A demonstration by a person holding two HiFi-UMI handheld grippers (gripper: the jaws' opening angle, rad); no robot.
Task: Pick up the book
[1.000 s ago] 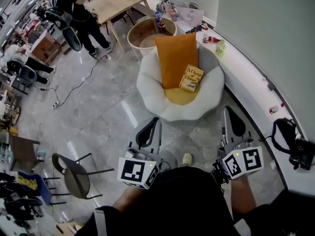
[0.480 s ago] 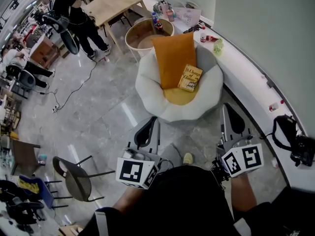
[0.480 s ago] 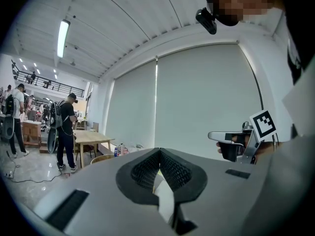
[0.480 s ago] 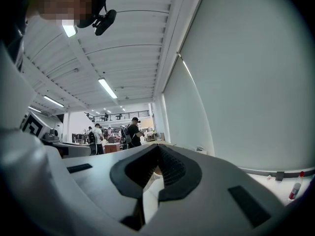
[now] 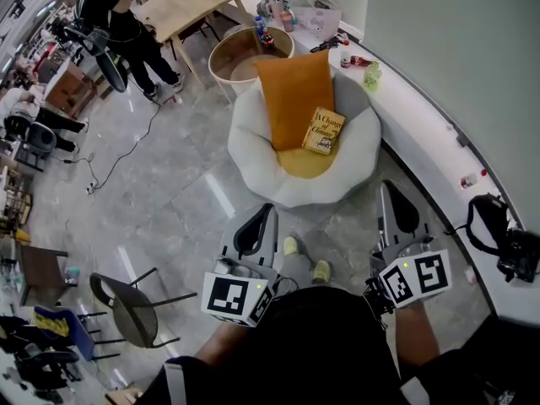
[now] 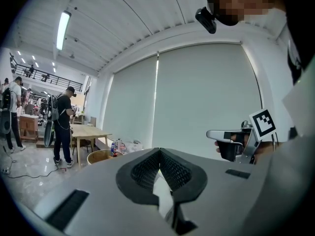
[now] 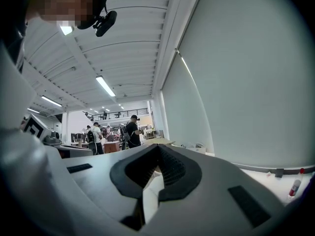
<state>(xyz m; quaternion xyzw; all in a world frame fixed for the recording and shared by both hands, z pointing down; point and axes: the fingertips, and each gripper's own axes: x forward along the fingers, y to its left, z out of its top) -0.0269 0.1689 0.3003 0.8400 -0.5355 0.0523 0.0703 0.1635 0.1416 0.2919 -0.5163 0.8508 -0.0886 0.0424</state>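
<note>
Your book (image 5: 324,131) rests on the cushion (image 5: 295,95) in the chair (image 5: 253,154); your left tongs (image 5: 256,226) and right tongs (image 5: 396,209) hover well short of it.

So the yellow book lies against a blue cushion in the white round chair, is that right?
Not quite: the head view shows the cushion is orange, not blue. The rest holds: the yellow book lies against it in the white round chair.
</note>
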